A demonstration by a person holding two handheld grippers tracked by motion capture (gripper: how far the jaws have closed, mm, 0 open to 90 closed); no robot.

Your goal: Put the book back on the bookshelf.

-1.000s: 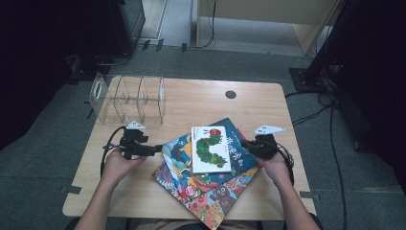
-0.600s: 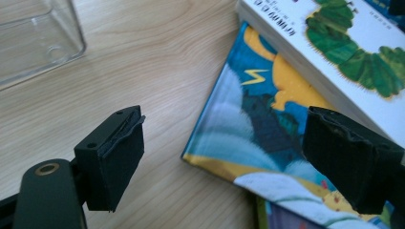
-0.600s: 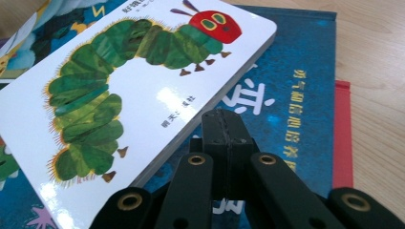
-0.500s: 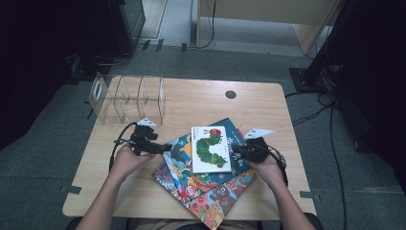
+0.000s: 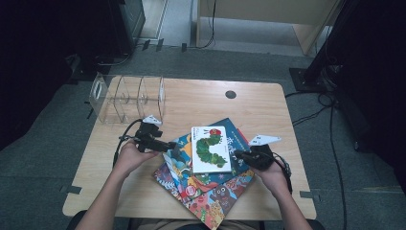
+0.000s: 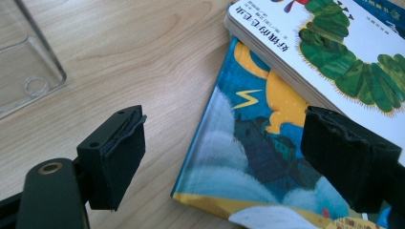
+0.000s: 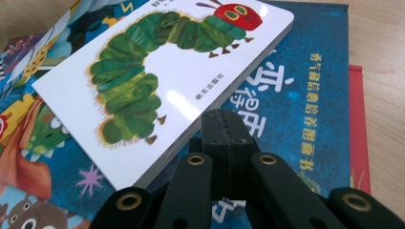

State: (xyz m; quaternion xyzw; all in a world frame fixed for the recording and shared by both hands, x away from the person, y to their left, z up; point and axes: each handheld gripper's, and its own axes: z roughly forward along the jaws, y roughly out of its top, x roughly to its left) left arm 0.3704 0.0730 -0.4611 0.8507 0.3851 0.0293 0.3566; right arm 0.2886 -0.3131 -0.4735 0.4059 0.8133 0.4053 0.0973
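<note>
A white caterpillar board book [image 5: 209, 148] [image 6: 353, 52] [image 7: 157, 71] lies on top of a loose pile of picture books. Under it are a dark blue book [image 5: 235, 132] [image 7: 296, 95] and a colourful cartoon book [image 5: 210, 201]. My left gripper [image 5: 172, 149] [image 6: 234, 143] is open at the pile's left side. Its jaws have just been opening, and they straddle the corner of a blue-and-yellow cover [image 6: 248, 143] without pressing on it. My right gripper [image 5: 238, 154] [image 7: 224, 129] is shut with nothing between its pads. Its tip sits over the blue book, right at the caterpillar book's edge.
A clear plastic divider rack [image 5: 127, 98] [image 6: 24, 71] stands at the back left of the wooden table [image 5: 201, 100]. A round cable hole [image 5: 231, 94] sits near the far edge. A red cover's edge [image 7: 358, 124] sticks out under the blue book.
The left gripper has moved right, up to the pile's left corner. The right gripper has moved left, up to the caterpillar book's edge.
</note>
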